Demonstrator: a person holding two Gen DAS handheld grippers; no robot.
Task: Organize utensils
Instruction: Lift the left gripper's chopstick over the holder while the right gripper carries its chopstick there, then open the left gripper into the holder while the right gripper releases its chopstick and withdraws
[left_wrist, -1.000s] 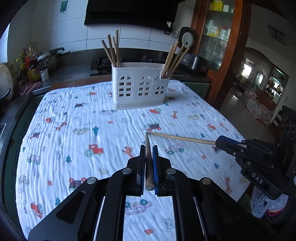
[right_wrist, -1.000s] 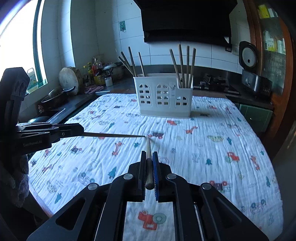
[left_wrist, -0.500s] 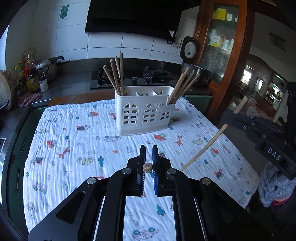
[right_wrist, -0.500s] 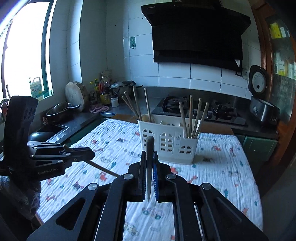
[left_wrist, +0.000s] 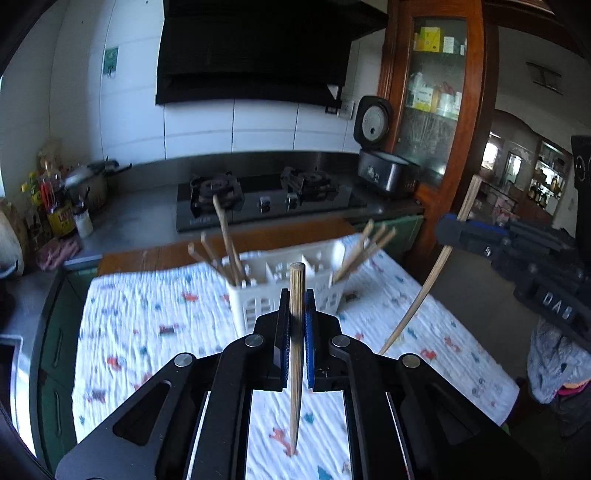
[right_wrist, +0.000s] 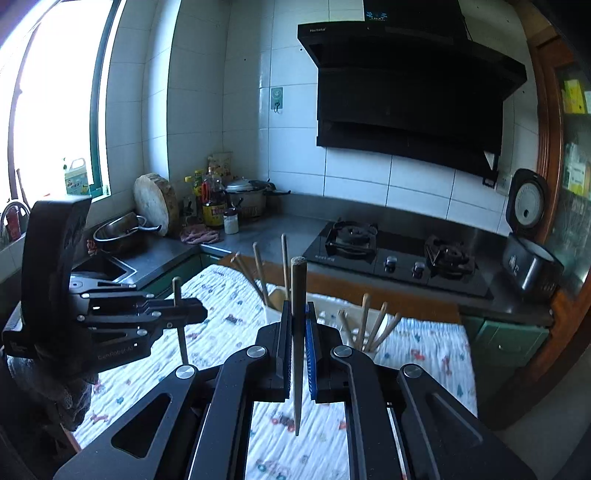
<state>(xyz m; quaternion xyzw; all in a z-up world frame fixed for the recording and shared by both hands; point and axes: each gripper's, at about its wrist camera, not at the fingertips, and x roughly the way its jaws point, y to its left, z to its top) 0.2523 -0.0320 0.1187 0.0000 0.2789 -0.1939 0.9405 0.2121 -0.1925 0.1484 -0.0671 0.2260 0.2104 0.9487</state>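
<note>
The left gripper (left_wrist: 296, 343) is squeezed tight on one wooden chopstick (left_wrist: 296, 332). The stick stands almost straight up between the blue pads, with its fat end on top and its thin tip pointing down at the cloth. The right gripper (right_wrist: 297, 350) is squeezed tight too, on a second chopstick (right_wrist: 297, 332) that also stands up with its fat end on top. Each gripper can be seen from the other one's camera: the right one shows at the right side of the left view, with its stick slanting down toward the table, and the left one shows at the left side of the right view. Both are up in the air above the table cloth (left_wrist: 147, 332), which is white with little cars and trees on it. A bit farther on, in the middle of the cloth, stands the white holder (left_wrist: 273, 284). It has some chopsticks leaning in its left end and some more in its right end. Behind the table is the black stove (right_wrist: 399, 254) on the grey counter. To the right of the stove sits a rice cooker (left_wrist: 384, 162) with its lid up. A big black hood (right_wrist: 406, 85) hangs on the white tile wall.
</note>
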